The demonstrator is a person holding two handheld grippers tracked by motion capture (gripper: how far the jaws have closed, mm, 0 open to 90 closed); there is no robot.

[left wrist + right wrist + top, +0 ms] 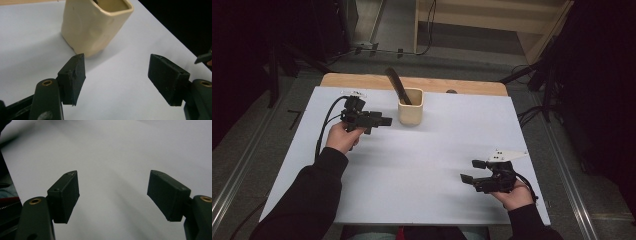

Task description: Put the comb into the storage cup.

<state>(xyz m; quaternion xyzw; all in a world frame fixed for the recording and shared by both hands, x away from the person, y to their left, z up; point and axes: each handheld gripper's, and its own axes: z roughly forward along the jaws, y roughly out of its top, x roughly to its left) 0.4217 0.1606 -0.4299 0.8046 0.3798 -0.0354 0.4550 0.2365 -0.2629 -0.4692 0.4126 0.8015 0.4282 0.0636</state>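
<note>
Cream cup (410, 113) just beside wide-spread, empty left claw (383, 121)

text: none legible — cup (410, 113) | table (422, 165) | labels: none readable — no brands

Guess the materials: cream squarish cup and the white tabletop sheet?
Cream squarish cup: likely glazed ceramic; soft sheen, thick rounded rim, slightly dented-looking walls. White tabletop sheet: probably matte laminate or painted board laid over wood; flat, no glare, a bare wooden strip shows at its far edge.
</note>
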